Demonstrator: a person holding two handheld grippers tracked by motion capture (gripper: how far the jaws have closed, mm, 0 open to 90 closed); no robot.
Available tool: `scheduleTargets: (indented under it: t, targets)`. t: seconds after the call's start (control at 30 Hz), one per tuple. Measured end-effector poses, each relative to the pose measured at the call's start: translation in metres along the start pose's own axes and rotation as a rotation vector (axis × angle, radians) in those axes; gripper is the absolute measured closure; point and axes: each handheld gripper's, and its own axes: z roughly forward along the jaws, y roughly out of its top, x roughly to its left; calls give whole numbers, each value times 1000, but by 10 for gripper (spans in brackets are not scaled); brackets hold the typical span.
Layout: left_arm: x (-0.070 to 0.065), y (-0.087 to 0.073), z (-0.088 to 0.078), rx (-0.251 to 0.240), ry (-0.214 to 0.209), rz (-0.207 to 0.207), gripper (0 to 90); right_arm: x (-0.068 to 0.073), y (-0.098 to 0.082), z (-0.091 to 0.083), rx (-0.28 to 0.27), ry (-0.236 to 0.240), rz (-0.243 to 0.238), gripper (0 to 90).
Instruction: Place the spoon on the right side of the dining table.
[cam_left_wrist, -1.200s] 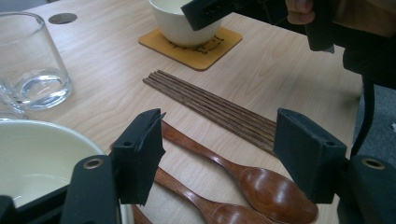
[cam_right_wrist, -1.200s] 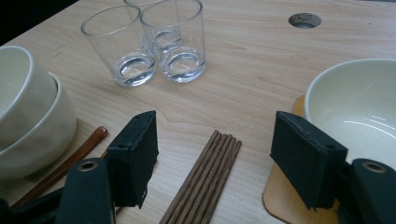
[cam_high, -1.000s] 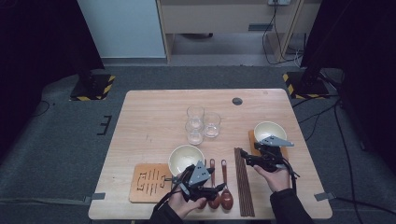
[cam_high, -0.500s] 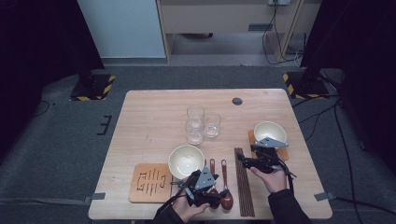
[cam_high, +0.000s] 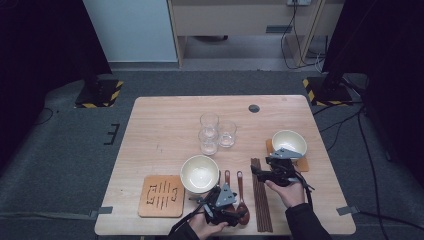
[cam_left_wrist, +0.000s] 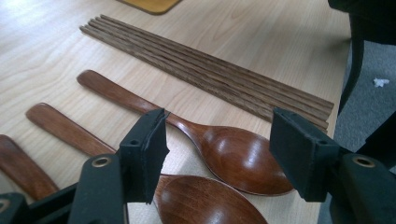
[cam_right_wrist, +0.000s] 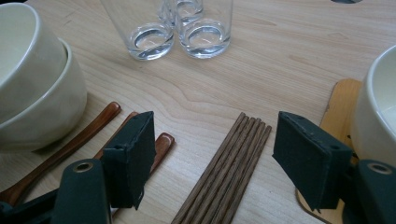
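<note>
Floor: I see grey carpet (cam_high: 60, 165) around the table.
Far wall: pale panel (cam_high: 131, 30), beside it a wooden cabinet (cam_high: 240, 17).
Stands: yellow-black striped bases (cam_high: 98, 94) off both far table corners.
Sides: dark.

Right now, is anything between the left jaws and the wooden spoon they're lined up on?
Nothing visible. The left gripper stands open over the wooden spoon, its bowl between the jaws; a second spoon lies close beside.

Wooden table (cam_high: 165, 125) — on it chopsticks (cam_high: 261, 195), spoons (cam_high: 240, 192), glasses (cam_high: 216, 131), coasters (cam_high: 161, 195) — stacked bowls (cam_high: 199, 173).
</note>
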Motion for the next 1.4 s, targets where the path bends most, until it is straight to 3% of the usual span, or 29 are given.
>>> scheduleTargets:
  t: [0.63, 1.1, 1.4]
  targets:
    - [-3, -10, 14, 69, -36, 29, 332, 9, -6, 9, 36, 33, 10, 309]
    - [-6, -13, 22, 84, -30, 61, 327, 20, -11, 22, 87, 73, -7, 316]
    - [-6, -16, 25, 75, -25, 65, 320, 28, -18, 36, 142, 125, 11, 326]
